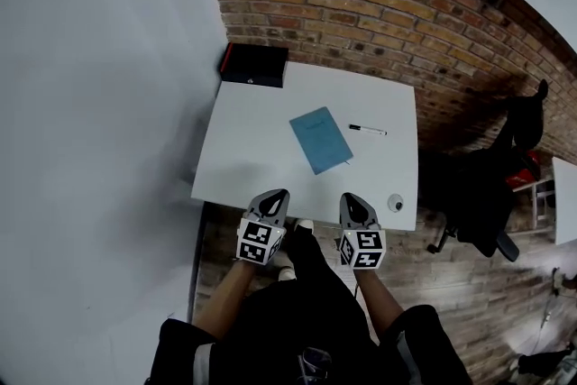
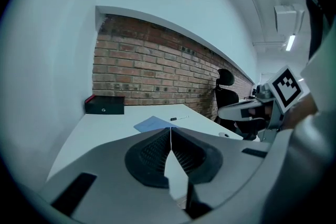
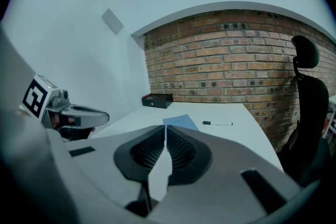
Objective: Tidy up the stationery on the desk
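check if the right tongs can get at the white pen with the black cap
Probably yes: the right tongs sit shut at the near edge of the white desk, and only bare desktop lies between them and the white black-capped pen; the blue notebook lies left of it.

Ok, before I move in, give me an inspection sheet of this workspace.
Surface: white desk, mostly bare.
Job's things: blue notebook mid-desk, askew; pen right of it, apart.
Clutter: black box at far left corner by the brick wall; small round object near front right corner, unidentifiable.
Grippers: left gripper and right gripper both shut, empty, at the desk's near edge.
Cables: nothing seen.
Surroundings: black office chair right of the desk; white wall left.
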`<act>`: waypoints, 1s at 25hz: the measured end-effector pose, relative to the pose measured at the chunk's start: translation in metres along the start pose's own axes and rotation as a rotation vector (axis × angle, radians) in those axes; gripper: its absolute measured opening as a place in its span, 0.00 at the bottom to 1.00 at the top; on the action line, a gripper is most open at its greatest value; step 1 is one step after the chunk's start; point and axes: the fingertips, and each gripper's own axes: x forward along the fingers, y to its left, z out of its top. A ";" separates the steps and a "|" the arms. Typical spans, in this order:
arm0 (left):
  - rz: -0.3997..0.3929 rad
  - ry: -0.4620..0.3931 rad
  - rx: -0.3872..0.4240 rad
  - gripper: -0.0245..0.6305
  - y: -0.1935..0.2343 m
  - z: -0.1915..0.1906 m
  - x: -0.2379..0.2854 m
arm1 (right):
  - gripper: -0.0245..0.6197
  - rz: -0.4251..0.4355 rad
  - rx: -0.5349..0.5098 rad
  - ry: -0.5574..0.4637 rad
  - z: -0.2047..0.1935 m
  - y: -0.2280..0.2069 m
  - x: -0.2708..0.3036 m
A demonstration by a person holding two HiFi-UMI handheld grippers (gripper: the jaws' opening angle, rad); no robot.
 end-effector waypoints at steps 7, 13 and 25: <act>0.025 0.031 0.000 0.06 0.030 0.023 0.051 | 0.08 0.031 0.013 0.016 0.025 -0.026 0.059; 0.025 0.057 -0.028 0.06 0.048 0.035 0.094 | 0.08 0.054 -0.004 0.046 0.041 -0.051 0.108; 0.063 0.160 -0.098 0.10 0.066 0.017 0.154 | 0.14 0.110 -0.070 0.194 0.023 -0.088 0.174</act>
